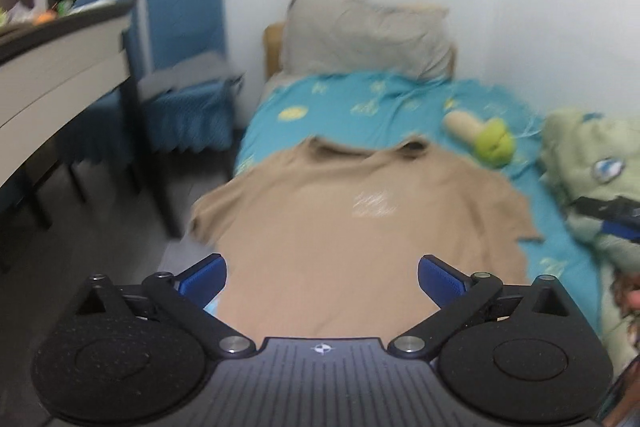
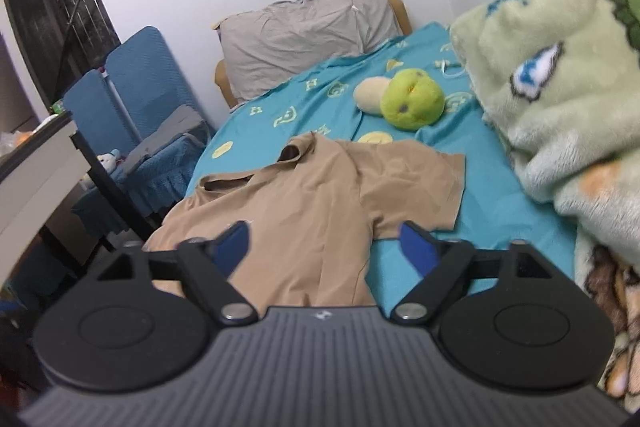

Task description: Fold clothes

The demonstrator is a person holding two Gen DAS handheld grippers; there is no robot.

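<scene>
While both claws are held spread wide and empty, the tan shirt (image 1: 360, 239) is seen flat on the bed (image 2: 492, 195), collar away, directly ahead of the left gripper (image 1: 322, 277); the right gripper (image 2: 324, 247) is offset toward its right sleeve.

The left gripper (image 1: 322, 277) hangs above the near end of a tan shirt (image 1: 352, 227), its blue-padded fingers (image 1: 438, 277) spread wide with nothing between them. The shirt lies spread flat on a turquoise bedsheet (image 1: 360, 107). Beyond it rest a green plush toy (image 1: 494, 143) and a grey pillow (image 1: 364, 33); a pale blanket (image 1: 592, 163) is heaped at the right.
</scene>
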